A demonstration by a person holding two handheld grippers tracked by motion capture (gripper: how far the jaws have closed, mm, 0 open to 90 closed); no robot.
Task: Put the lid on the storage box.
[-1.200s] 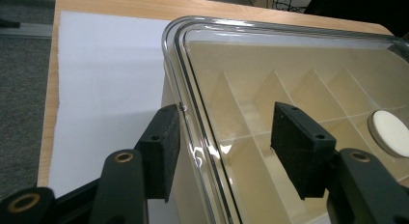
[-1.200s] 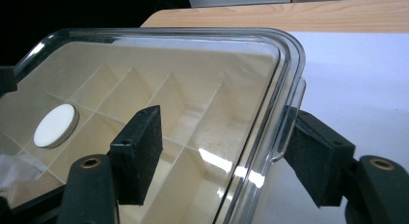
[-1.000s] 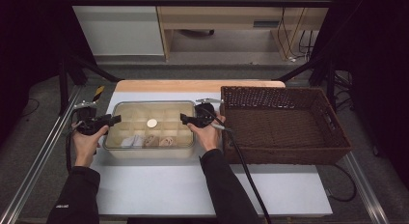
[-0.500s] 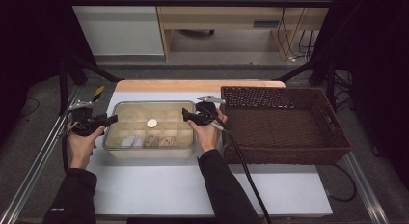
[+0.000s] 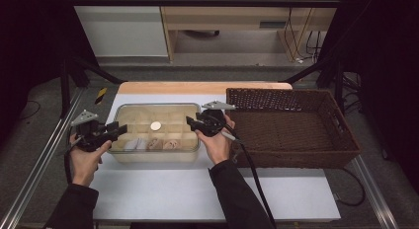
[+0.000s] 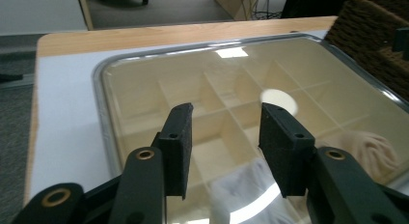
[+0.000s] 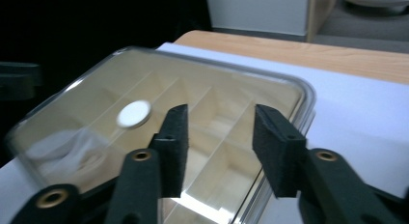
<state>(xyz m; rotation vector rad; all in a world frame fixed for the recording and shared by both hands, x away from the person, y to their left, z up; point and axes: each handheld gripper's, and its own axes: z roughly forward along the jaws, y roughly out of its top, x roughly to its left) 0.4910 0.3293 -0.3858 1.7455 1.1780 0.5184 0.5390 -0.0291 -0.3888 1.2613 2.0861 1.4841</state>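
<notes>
The table carries a white work surface with a strip of bare wood along its far edge. On the right half stands a dark brown woven basket, rectangular and upright, its near-left corner just beside the person's right hand. On the left half, between the two hands, lies a rectangular compartment box of pale, translucent material, covered by a clear lid with a rounded, bright rim. Dividers under the lid split the box into a grid of cells. Rolled pale cloth items sit in the cells of the near row; their exact number cannot be told. A small white round spot shows near the centre of the lid. The left gripper is held at the left end of the box, its jaws pointing toward the box and standing over the lid's near-left area in the left gripper view. The right gripper is held at the right end, its jaws over the lid's right corner in the right gripper view. Both pairs of jaws have just been closing, yet each pair stands apart with a clear gap, and nothing is pressed between the pads.
</notes>
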